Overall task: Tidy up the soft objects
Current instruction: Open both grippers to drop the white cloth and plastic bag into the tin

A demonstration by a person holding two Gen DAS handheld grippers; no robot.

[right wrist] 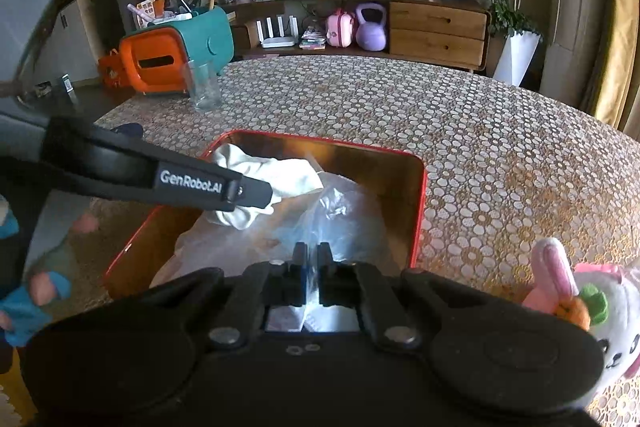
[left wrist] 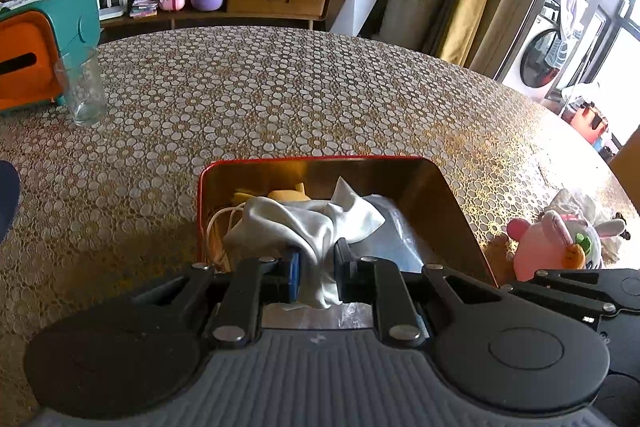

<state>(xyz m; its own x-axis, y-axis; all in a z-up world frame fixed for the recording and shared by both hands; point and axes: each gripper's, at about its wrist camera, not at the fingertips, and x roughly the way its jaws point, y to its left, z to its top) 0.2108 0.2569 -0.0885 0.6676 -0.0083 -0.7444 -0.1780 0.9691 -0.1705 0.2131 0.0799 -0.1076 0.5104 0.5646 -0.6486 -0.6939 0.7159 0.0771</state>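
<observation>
My left hand-held gripper (left wrist: 316, 267) points forward and slightly down, its 2 fingers closed on a fold of white cloth (left wrist: 316, 227). My right hand-held gripper (right wrist: 312, 267) sits beside it, fingers nearly together, pinching thin clear plastic (right wrist: 332, 219). In the right wrist view, the left one reaches in from the left.

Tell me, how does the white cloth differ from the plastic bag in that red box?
The white cloth is opaque and looks soft; the plastic bag is see-through and crinkly. The left gripper pinches the cloth; the right gripper pinches the bag. Both lie crumpled inside the red box.
</observation>
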